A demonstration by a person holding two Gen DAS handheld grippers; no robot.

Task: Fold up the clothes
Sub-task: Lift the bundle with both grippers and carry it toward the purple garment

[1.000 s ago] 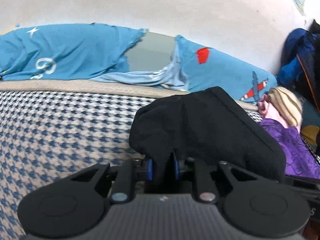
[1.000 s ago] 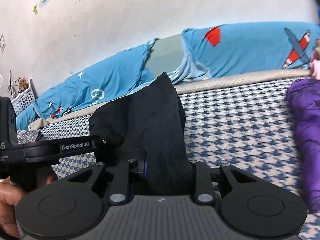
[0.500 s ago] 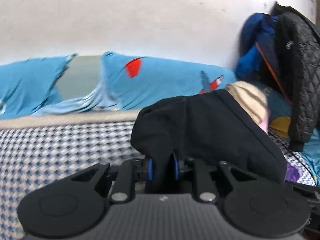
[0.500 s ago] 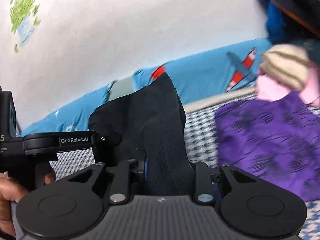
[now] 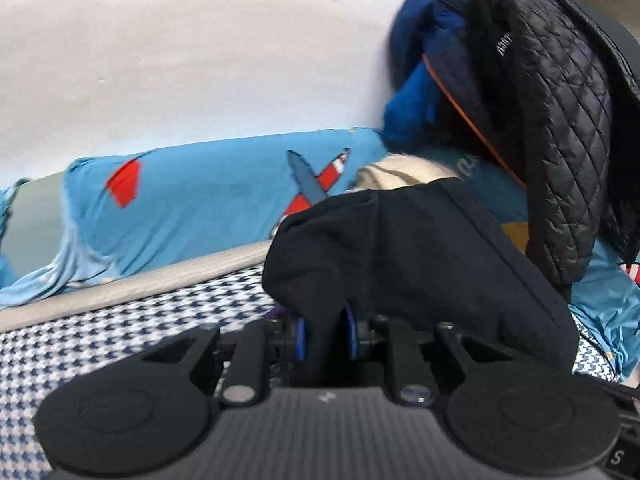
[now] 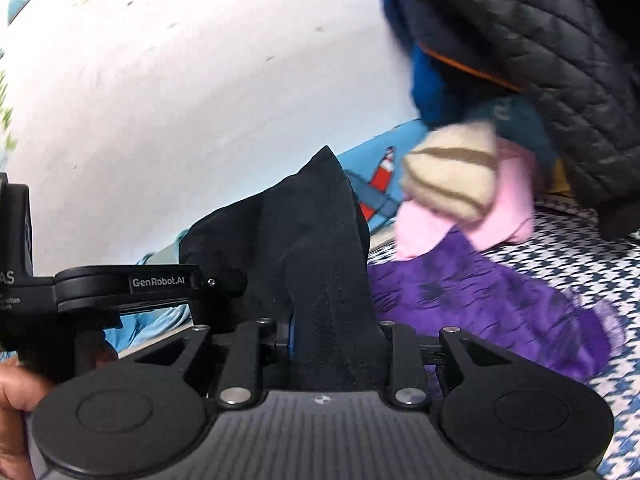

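A folded black garment (image 5: 416, 252) is held up over the houndstooth bedspread (image 5: 100, 328). My left gripper (image 5: 325, 338) is shut on its near edge, blue pads pressed into the cloth. My right gripper (image 6: 334, 336) is shut on another part of the black garment (image 6: 316, 248), which bunches thickly between the jaws and hides the pads. The left gripper's body (image 6: 120, 288) shows at the left of the right wrist view, with a hand (image 6: 16, 392) below it.
A folded purple garment (image 6: 492, 304) lies on the bed at right, with pink (image 6: 508, 208) and cream striped (image 6: 452, 176) pieces behind it. A black quilted jacket (image 5: 560, 120) and blue clothing (image 5: 424, 80) hang at the corner. A blue airplane-print pillow (image 5: 208, 212) lines the wall.
Both grippers have swung to the right along the bed and slightly up, carrying the black garment; the purple pile and hanging jackets have come closer. Both grips are unchanged.
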